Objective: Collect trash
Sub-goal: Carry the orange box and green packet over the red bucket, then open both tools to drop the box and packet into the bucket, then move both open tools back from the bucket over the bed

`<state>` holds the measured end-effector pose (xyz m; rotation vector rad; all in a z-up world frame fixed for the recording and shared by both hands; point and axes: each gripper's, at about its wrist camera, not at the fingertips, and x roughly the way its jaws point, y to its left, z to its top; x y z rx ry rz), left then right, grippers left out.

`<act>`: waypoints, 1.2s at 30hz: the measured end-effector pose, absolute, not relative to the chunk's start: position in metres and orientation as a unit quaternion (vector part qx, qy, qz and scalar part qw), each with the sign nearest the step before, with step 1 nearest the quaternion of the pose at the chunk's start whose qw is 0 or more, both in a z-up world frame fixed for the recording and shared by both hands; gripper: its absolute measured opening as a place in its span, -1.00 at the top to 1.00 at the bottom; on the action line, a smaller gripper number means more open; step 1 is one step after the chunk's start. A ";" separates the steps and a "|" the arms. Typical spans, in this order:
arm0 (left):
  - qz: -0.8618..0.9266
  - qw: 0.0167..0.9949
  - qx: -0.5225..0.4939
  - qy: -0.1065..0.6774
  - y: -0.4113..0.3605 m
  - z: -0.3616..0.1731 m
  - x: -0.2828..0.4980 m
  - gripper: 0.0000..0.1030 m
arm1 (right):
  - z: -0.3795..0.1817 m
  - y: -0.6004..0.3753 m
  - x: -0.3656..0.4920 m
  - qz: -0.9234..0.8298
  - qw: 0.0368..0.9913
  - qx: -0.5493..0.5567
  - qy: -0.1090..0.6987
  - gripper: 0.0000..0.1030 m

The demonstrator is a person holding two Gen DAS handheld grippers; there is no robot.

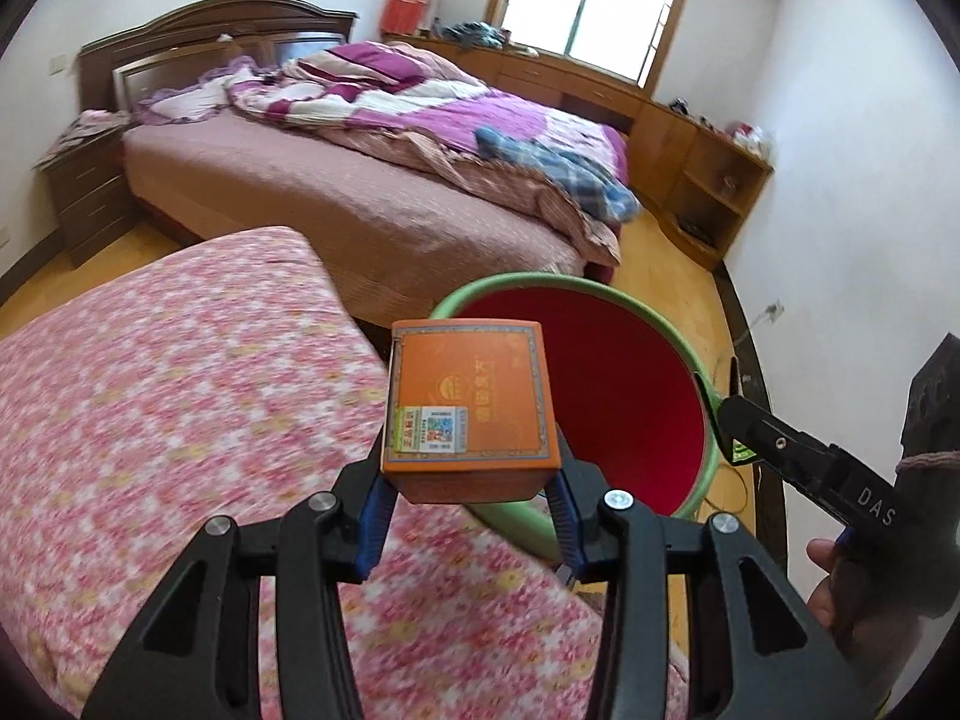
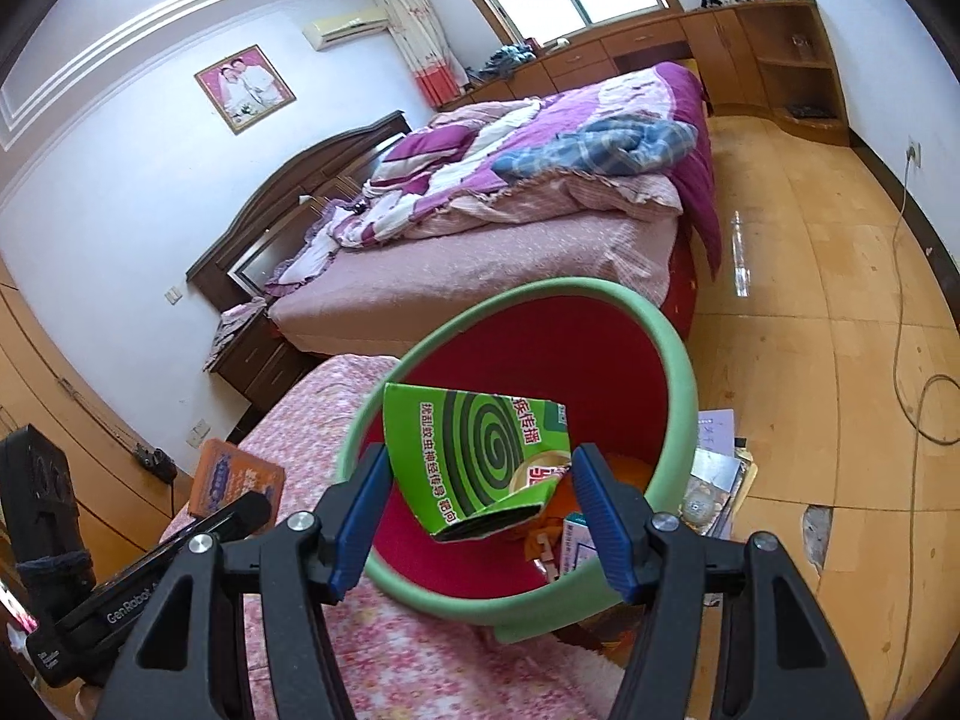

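Note:
My left gripper (image 1: 471,480) is shut on an orange box (image 1: 471,405) and holds it above the edge of the pink floral mattress (image 1: 180,420), just left of the bin. The bin (image 1: 708,450) has a green rim and a red inside. My right gripper (image 2: 480,498) holds a green mosquito-coil box (image 2: 480,456) over the mouth of the bin (image 2: 681,384); the box touches both pads (image 2: 603,525). Trash lies at the bin's bottom (image 2: 576,534). The orange box (image 2: 234,480) and left gripper also show in the right wrist view. The right gripper (image 1: 750,426) also shows in the left wrist view.
A large bed (image 1: 372,180) with a purple quilt stands behind the bin. A nightstand (image 1: 90,192) is at its left, wooden cabinets (image 1: 690,138) along the window wall. Papers (image 2: 720,468) lie on the wooden floor right of the bin. A cable (image 2: 900,312) runs along the floor.

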<state>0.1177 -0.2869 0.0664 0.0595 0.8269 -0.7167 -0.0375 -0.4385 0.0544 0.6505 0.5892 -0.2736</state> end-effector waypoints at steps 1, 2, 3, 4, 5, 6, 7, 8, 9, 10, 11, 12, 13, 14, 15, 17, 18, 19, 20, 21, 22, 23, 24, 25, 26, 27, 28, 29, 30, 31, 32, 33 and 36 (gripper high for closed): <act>-0.347 0.850 0.033 0.396 -0.294 0.063 0.120 0.11 | 0.052 -0.440 -0.035 -0.133 0.895 0.314 0.287 -0.25; -0.351 0.847 0.035 0.398 -0.298 0.060 0.120 0.11 | 0.049 -0.443 -0.032 -0.133 0.893 0.315 0.291 -0.26; -0.354 0.844 0.036 0.401 -0.303 0.056 0.121 0.11 | 0.046 -0.445 -0.030 -0.134 0.892 0.315 0.294 -0.26; -0.357 0.842 0.036 0.402 -0.307 0.054 0.123 0.11 | 0.044 -0.447 -0.028 -0.135 0.892 0.315 0.296 -0.26; -0.362 0.840 0.037 0.402 -0.310 0.051 0.123 0.11 | 0.042 -0.449 -0.026 -0.137 0.891 0.315 0.297 -0.27; -0.365 0.839 0.038 0.402 -0.313 0.049 0.124 0.11 | 0.040 -0.451 -0.024 -0.137 0.890 0.317 0.299 -0.29; -0.369 0.837 0.039 0.402 -0.315 0.048 0.125 0.11 | 0.039 -0.453 -0.022 -0.137 0.889 0.319 0.299 -0.29; -0.373 0.835 0.039 0.403 -0.317 0.046 0.127 0.09 | 0.038 -0.455 -0.020 -0.139 0.888 0.321 0.300 -0.29; -0.377 0.832 0.038 0.405 -0.318 0.045 0.127 0.01 | 0.037 -0.457 -0.018 -0.140 0.886 0.323 0.301 -0.29; -0.380 0.830 0.037 0.406 -0.319 0.045 0.128 -0.07 | 0.036 -0.458 -0.017 -0.140 0.885 0.323 0.303 -0.30; -0.381 0.830 0.035 0.406 -0.320 0.044 0.128 -0.08 | 0.034 -0.459 -0.015 -0.141 0.884 0.326 0.305 -0.30; -0.381 0.830 0.033 0.406 -0.320 0.045 0.129 -0.09 | 0.032 -0.461 -0.015 -0.143 0.883 0.328 0.305 -0.34; -0.381 0.830 0.032 0.406 -0.319 0.045 0.130 -0.09 | 0.031 -0.461 -0.013 -0.142 0.882 0.329 0.306 -0.38; -0.377 0.831 0.029 0.407 -0.318 0.045 0.131 -0.09 | 0.030 -0.461 -0.012 -0.142 0.881 0.330 0.308 -0.42; -0.372 0.832 0.026 0.409 -0.316 0.045 0.132 -0.09 | 0.030 -0.461 -0.011 -0.141 0.881 0.329 0.309 -0.44; -0.364 0.833 0.020 0.415 -0.310 0.044 0.134 -0.09 | 0.029 -0.460 -0.010 -0.137 0.881 0.329 0.311 -0.48; -0.359 0.834 0.014 0.418 -0.305 0.044 0.135 -0.09 | 0.028 -0.460 -0.009 -0.137 0.881 0.329 0.311 -0.54; -0.353 0.836 0.009 0.420 -0.300 0.043 0.136 -0.10 | 0.028 -0.459 -0.009 -0.136 0.882 0.328 0.311 -0.57; -0.348 0.838 0.007 0.421 -0.295 0.043 0.136 -0.10 | 0.029 -0.458 -0.008 -0.135 0.882 0.327 0.310 -0.60; -0.340 0.840 0.004 0.423 -0.290 0.042 0.137 -0.10 | 0.029 -0.456 -0.008 -0.134 0.883 0.325 0.312 -0.61; -0.332 0.842 0.002 0.426 -0.284 0.042 0.137 -0.10 | 0.030 -0.455 -0.007 -0.133 0.884 0.322 0.313 -0.61; -0.326 0.843 0.001 0.427 -0.280 0.042 0.138 -0.10 | 0.031 -0.452 -0.008 -0.133 0.884 0.318 0.315 -0.61; -0.319 0.845 -0.002 0.428 -0.274 0.042 0.137 -0.10 | 0.031 -0.450 -0.007 -0.135 0.885 0.314 0.317 -0.61; -0.314 0.848 -0.006 0.427 -0.267 0.043 0.137 -0.10 | 0.032 -0.448 -0.008 -0.136 0.885 0.310 0.320 -0.61; -0.311 0.850 -0.009 0.426 -0.263 0.044 0.136 -0.10 | 0.032 -0.446 -0.008 -0.137 0.885 0.307 0.321 -0.61; -0.306 0.852 -0.011 0.425 -0.258 0.045 0.135 -0.10 | 0.034 -0.443 -0.009 -0.138 0.885 0.305 0.322 -0.61; -0.301 0.853 -0.012 0.425 -0.252 0.046 0.133 -0.10 | 0.035 -0.440 -0.010 -0.140 0.885 0.303 0.324 -0.61; -0.299 0.854 -0.014 0.426 -0.249 0.047 0.133 -0.10 | 0.036 -0.437 -0.011 -0.141 0.885 0.301 0.325 -0.61; -0.296 0.855 -0.016 0.426 -0.243 0.048 0.131 -0.10 | 0.037 -0.434 -0.011 -0.142 0.886 0.298 0.326 -0.62; -0.293 0.856 -0.019 0.426 -0.238 0.049 0.129 -0.10 | 0.039 -0.432 -0.012 -0.142 0.887 0.294 0.327 -0.62; -0.292 0.857 -0.020 0.425 -0.234 0.050 0.128 -0.10 | 0.040 -0.429 -0.012 -0.142 0.888 0.291 0.328 -0.66; -0.288 0.858 -0.021 0.425 -0.230 0.051 0.126 -0.10 | 0.041 -0.424 -0.013 -0.142 0.889 0.287 0.328 -0.73; -0.276 0.863 -0.022 0.423 -0.215 0.054 0.121 -0.10 | 0.046 -0.411 -0.015 -0.136 0.893 0.278 0.327 -0.77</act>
